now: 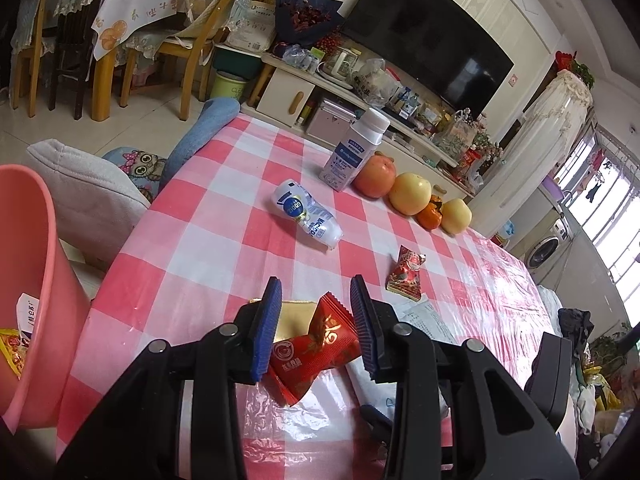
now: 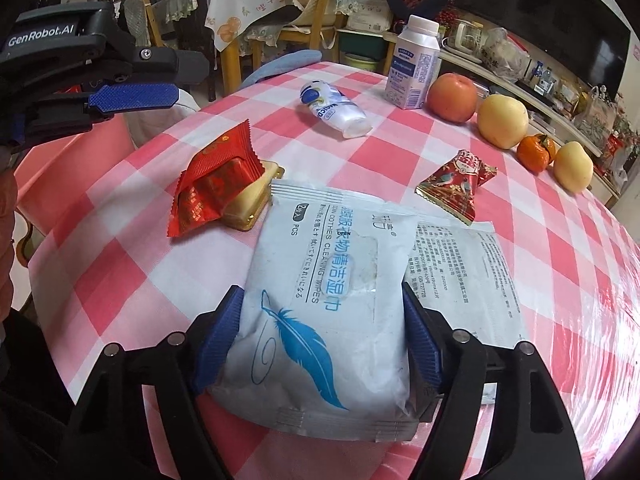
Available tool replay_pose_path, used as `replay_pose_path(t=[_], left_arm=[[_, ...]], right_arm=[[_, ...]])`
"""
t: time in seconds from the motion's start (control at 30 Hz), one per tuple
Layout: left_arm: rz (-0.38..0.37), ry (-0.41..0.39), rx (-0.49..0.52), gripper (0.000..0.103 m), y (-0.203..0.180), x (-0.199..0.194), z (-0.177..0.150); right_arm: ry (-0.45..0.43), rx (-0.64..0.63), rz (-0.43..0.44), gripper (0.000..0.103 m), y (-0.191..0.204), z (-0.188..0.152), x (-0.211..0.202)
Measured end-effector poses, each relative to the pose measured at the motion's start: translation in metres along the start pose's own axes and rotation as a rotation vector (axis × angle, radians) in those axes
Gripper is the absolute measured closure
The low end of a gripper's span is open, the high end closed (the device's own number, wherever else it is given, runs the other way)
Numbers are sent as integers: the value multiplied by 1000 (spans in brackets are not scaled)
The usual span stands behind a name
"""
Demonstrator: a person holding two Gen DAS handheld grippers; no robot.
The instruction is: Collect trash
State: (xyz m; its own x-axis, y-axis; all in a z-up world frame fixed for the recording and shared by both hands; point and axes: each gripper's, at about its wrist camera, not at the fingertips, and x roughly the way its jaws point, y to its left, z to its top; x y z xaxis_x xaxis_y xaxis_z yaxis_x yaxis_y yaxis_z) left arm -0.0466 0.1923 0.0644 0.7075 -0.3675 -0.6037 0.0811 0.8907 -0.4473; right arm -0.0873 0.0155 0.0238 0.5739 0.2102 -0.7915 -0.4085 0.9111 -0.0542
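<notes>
- Wet-wipes packet: white, blue feather print; lies flat on the worktop between the blue pads of the right hand-held gripper; pads sit against both long edges of the packet, jaws about two-thirds apart; whether they actually press it I cannot tell.
- Flat white printed sachet: partly under the packet's right edge, just right of the right hand-held gripper.
- Red snack wrapper: between the pads of the left hand-held gripper, jaws narrow; the left pad touches it, a small gap shows at the other pad; a firm grip cannot be confirmed; wrapper rests on a gold tray just ahead of the left pad.
- Patterned red candy packet: on the worktop, ahead and right of the left hand-held gripper, apart from it.
- Crushed clear plastic bottle: lying on its side, farther ahead, mid-worktop.
- Upright white bottle: beyond the crushed one; touching a red apple.
- Fruit row running right from the apple: yellow apple, orange fruit, smaller yellow fruit.
- Pink bin: left of the left hand-held gripper, off the worktop's edge; wrappers visible inside.
- Worktop covered with a pink-and-white checked cloth.
</notes>
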Motion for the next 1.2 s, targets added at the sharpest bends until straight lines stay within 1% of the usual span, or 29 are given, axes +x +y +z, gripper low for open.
replay_pose_path(t=[0.07,0.13,0.23,0.27,0.3,0.4,0.47,0.6,0.7,0.73,0.87,0.93,0.97,1.0,1.13,1.2], left_arm=[[-5,10,0,66,1,1,-1],[-22,38,16,66,-1,5,-3],[-21,80,85,62,-7,12,-8],[-25,96,107,54,-9,14,-10],[-31,109,124,48,-11,16,-12],[-35,137,196,48,-19,23,-18],[-21,159,241,48,-23,30,-23],[1,197,261,48,-23,44,-28],[38,230,287,48,-25,54,-34],[50,230,301,48,-27,56,-36],[57,237,323,48,-33,54,-40],[81,245,343,44,-35,51,-44],[87,248,348,40,-35,51,-45],[93,252,357,39,-36,50,-46],[121,255,402,39,-40,49,-52],[127,254,409,40,-41,49,-54]], right_arm=[[-9,6,-10,27,-1,-1,-4],[-17,17,-16,28,-4,0,-10],[-36,34,-27,28,-11,2,-19],[-43,41,-31,28,-13,2,-23],[-50,49,-35,27,-17,3,-28],[-64,68,-40,27,-25,3,-37],[-71,85,-37,27,-31,3,-41],[-76,92,-32,27,-35,1,-45],[-77,93,-20,27,-36,-1,-46],[-77,94,-16,27,-36,-1,-47],[-79,97,-3,27,-37,-2,-47],[-81,96,4,27,-36,-3,-47],[-82,94,7,27,-36,-3,-47],[-83,94,9,27,-35,-3,-47],[-80,92,17,27,-33,-2,-45],[-79,91,16,27,-33,-3,-44]])
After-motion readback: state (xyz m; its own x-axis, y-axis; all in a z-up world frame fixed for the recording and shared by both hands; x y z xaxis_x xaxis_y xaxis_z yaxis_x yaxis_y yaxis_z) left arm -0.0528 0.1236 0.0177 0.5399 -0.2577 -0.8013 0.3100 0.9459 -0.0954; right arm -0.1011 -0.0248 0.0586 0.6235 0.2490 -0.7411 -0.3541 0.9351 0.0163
